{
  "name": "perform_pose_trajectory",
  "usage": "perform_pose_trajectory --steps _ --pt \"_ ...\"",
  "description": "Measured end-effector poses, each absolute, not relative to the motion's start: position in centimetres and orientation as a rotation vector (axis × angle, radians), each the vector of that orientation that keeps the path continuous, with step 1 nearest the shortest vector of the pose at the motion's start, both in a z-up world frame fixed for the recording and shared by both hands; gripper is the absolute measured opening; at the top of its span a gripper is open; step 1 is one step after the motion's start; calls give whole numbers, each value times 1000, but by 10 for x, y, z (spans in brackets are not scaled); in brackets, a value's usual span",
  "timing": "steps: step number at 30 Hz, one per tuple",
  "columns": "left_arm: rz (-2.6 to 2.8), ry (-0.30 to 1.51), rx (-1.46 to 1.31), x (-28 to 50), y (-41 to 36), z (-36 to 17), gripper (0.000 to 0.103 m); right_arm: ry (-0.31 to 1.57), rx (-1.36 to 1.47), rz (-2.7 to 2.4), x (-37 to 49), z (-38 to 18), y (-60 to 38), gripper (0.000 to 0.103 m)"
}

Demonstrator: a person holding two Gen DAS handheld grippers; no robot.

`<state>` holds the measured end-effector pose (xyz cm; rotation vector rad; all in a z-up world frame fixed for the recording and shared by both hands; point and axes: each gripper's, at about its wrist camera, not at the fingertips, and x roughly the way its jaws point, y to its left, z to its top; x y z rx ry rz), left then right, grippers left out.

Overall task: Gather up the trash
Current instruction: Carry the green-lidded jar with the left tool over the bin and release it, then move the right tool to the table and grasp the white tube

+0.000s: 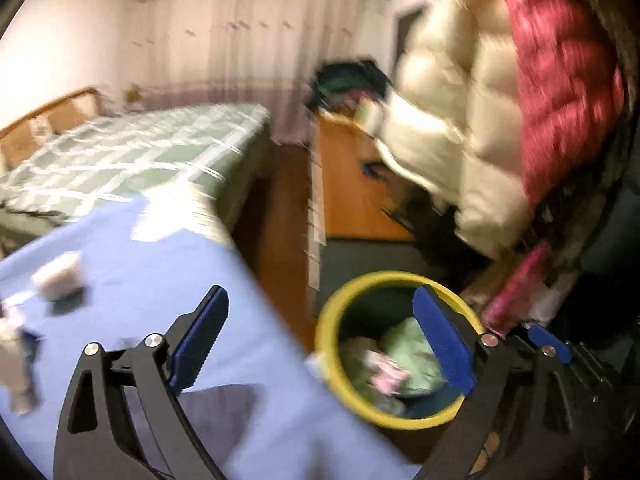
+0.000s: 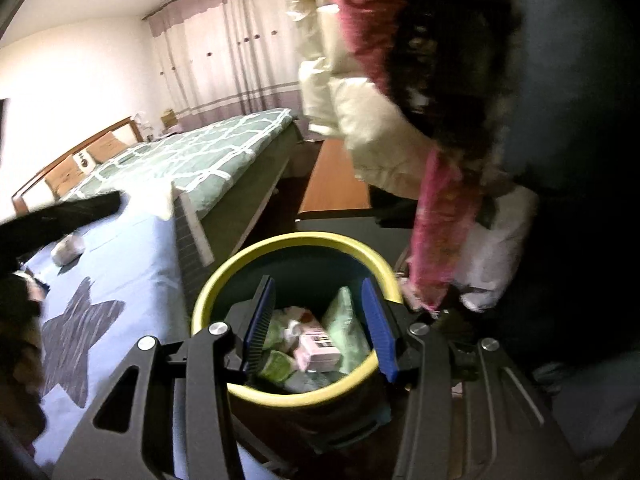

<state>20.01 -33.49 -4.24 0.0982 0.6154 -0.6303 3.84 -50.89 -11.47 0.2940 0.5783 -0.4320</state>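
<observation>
1. Meanwhile, the right gripper hangs directly over a yellow-rimmed bin, its blue pads spread wide with nothing between them; green packets and a pink box lie inside the bin.

2. Left gripper hovers with its fingers spread and empty, straddling the right edge of the blue-covered desk and the same bin, which stands just beside that edge.

3. Trash yet to be collected sits near the desk's left edge: a white crumpled wad and a paler, blurred scrap beside it.

4. Risk: the left wrist view is badly blurred, so a hurried reach toward the wad may miss or nudge it off the desk's left edge.

5. Risk: coats hang close over the bin; a sleeve could catch a gripper.

6. Lettering: the pink box carries a dark printed patch, perhaps a barcode, too small to read. No brand is legible anywhere.
</observation>
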Motion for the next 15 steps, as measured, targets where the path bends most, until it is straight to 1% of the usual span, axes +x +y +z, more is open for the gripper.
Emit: perform_pose_trajectory --steps 4,8,15 --pt "-456 514 46 198 -247 -32 95 586 266 -373 57 -109 -486 44" --pt "-228 434 2 197 -144 -34 95 591 228 -319 76 -103 -462 44" --pt "79 419 -44 205 -10 -54 95 607 152 -201 119 -93 -402 44"
